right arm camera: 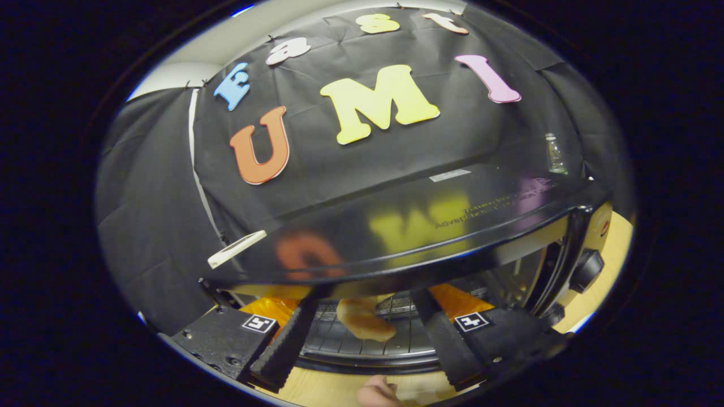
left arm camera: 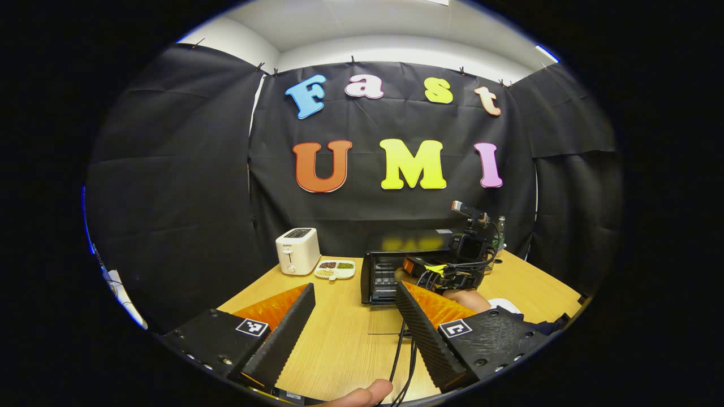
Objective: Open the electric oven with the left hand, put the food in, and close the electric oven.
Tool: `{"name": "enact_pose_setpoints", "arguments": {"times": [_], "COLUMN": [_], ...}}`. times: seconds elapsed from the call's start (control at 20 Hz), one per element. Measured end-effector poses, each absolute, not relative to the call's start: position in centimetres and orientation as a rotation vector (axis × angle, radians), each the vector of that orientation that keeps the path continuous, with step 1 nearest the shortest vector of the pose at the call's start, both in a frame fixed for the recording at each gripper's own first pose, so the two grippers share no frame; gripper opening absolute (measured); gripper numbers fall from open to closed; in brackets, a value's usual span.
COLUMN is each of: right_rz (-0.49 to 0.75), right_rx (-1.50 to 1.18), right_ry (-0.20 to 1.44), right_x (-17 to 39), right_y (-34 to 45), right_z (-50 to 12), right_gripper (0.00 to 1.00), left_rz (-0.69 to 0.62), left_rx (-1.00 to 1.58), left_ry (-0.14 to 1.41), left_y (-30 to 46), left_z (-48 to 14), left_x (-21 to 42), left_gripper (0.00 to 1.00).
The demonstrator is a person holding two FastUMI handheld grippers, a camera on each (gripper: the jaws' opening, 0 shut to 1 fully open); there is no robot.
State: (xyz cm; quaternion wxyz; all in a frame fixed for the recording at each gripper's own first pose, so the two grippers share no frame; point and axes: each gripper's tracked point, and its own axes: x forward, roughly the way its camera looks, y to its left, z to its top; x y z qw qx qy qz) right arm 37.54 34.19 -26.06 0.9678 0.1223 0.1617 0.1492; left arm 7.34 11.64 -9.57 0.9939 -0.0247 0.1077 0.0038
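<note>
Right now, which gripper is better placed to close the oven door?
Left. The left gripper hangs open and free before the oven; the right gripper reaches inside, open around the food on the rack.

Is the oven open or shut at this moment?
Open. The right gripper reaches into the oven, food on the rack between its spread fingers.

The table [left arm camera: 339, 333] is matt, pale wood grain. On it, the electric oven [right arm camera: 418, 226] has a glossy black top, mirror-like, above a wire metal rack [right arm camera: 362, 339]; left of the oven, the toaster [left arm camera: 297, 250] looks smooth white plastic.
</note>
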Motion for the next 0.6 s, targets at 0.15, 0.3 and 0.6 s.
{"name": "enact_pose_setpoints", "arguments": {"times": [0.15,0.3,0.6], "right_rz": [0.333,0.364,0.412], "right_rx": [0.266,0.262,0.320], "right_ry": [0.333,0.322,0.305], "right_x": [34.4,31.3,23.6], "right_y": [33.1,31.6,26.5], "right_z": [-25.0,-23.9,-19.8], "right_gripper": [1.00,0.96,0.99], "left_rz": [0.000,-0.003,-0.036], "left_rx": [-0.047,-0.040,-0.086], "left_ry": [0.210,0.219,0.237], "left_y": [10.8,9.9,8.2], "left_z": [-9.6,-10.4,-12.2], "left_x": [7.2,7.9,10.1], "left_gripper": [0.94,0.94,0.94]}}
